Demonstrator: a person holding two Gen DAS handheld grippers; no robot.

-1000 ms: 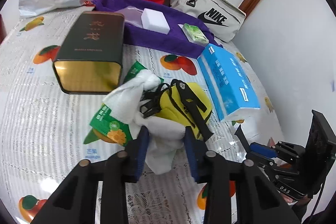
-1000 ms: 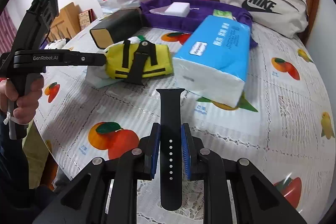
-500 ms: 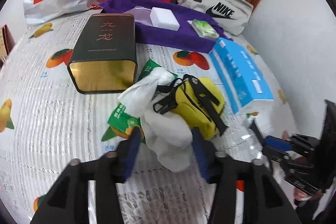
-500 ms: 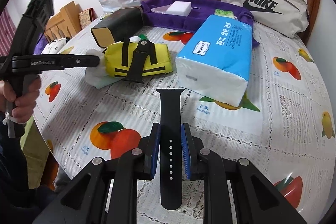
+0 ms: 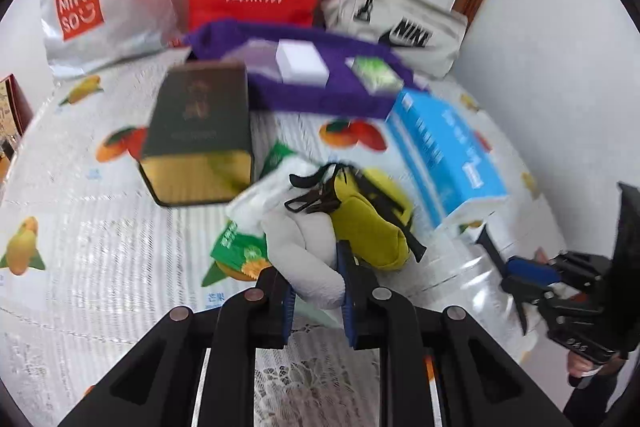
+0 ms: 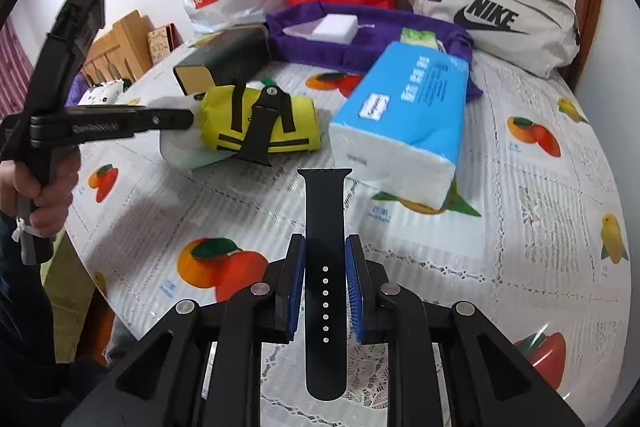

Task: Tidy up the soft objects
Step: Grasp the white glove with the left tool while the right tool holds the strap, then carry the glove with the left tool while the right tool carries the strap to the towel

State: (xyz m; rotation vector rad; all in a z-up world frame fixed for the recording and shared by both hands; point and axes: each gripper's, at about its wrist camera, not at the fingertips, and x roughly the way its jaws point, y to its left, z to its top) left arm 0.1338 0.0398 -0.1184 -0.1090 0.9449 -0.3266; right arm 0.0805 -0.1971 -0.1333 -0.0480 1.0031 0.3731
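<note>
Left claw: jaws closing on the crumpled white soft cloth, whose lower end sits pinched between the blue pads. Touching the cloth just right of the claw lies a yellow fabric pouch with black straps; a green printed sachet shows from under the cloth to the claw's left. Ahead and left lies a dark green and gold rectangular tin; ahead and right, a blue plastic-wrapped tissue pack. Farther ahead, a purple cloth tray carries a white sponge block. Right claw: pressed together on a black perforated rubber watch strap, which lies lengthwise between the pads, its end projecting forward above the fruit-printed counter. In the right wrist view the pouch lies ahead and left of this claw and the tissue pack ahead and right, both well apart from it.
</note>
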